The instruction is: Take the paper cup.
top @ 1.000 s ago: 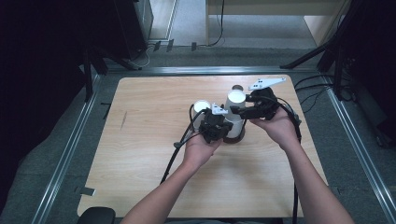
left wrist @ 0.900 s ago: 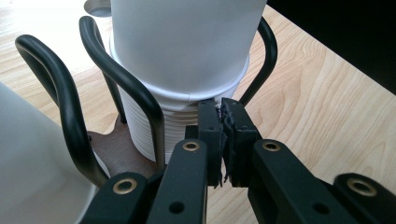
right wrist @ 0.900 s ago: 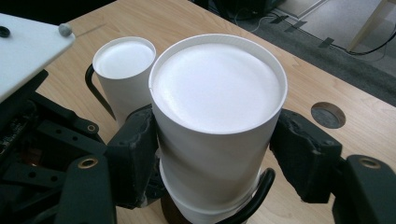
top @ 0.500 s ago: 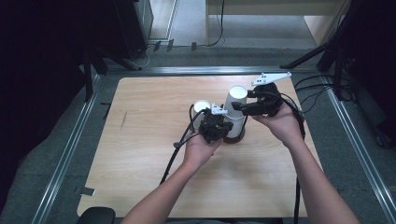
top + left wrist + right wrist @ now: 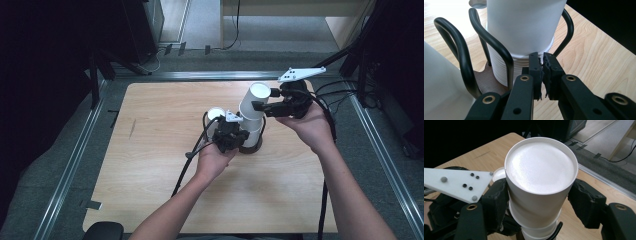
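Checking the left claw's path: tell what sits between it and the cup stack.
Nothing: in the left gripper view the left claw faces the stack directly, the holder's wire just beside.

The paper cup (image 5: 540, 182) between my right gripper's (image 5: 539, 205) black jaws is plain white, its upturned bottom faintly textured. The cup stack (image 5: 506, 67) below is white too, banded with fine rim lines. The wire holder (image 5: 496, 47) is black on a dark brown base (image 5: 490, 82). My left gripper (image 5: 542, 72) is black with brass-coloured rivets. The table (image 5: 150, 150) is pale wood grain.
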A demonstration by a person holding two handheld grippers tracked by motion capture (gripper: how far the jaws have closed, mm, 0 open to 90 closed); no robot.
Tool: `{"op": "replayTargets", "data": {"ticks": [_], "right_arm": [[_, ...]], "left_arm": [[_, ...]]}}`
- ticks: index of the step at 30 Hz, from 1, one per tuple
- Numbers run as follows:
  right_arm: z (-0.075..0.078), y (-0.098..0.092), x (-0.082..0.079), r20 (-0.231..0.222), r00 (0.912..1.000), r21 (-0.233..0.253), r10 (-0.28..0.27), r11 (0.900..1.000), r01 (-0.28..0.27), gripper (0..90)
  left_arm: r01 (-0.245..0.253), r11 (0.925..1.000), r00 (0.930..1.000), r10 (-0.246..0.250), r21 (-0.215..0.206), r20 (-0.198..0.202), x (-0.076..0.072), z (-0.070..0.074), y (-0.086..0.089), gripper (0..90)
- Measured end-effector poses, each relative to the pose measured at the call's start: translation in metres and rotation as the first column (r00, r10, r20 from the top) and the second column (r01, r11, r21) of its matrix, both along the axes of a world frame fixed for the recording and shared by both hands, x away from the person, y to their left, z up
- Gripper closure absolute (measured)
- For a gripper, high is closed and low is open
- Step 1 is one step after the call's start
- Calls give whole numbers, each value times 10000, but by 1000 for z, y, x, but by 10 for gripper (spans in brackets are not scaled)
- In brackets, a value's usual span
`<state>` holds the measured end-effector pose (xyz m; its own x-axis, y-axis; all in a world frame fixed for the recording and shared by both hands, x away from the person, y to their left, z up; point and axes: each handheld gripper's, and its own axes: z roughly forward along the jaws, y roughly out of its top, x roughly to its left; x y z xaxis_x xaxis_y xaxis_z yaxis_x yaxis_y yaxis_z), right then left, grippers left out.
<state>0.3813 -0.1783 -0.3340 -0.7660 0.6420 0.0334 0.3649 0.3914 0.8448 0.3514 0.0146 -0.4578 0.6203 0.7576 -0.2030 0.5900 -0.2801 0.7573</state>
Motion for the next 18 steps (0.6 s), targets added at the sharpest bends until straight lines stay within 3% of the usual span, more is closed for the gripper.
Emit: {"op": "replayTargets", "data": {"ticks": [6,11,18], "right_arm": [[18,-6,-8,151,9997,210,180,9996,-184,340],[28,-11,-16,208,9993,52,313,9995,-315,340],[26,-22,-28,-24,9983,-54,582,9983,-582,340]], "left_arm": [[-9,10000,10000,9,15,-2,0,0,0,844],[-4,10000,10000,4,29,-19,0,0,0,837],[41,10000,9999,-41,-27,-94,0,1,1,810]]}}
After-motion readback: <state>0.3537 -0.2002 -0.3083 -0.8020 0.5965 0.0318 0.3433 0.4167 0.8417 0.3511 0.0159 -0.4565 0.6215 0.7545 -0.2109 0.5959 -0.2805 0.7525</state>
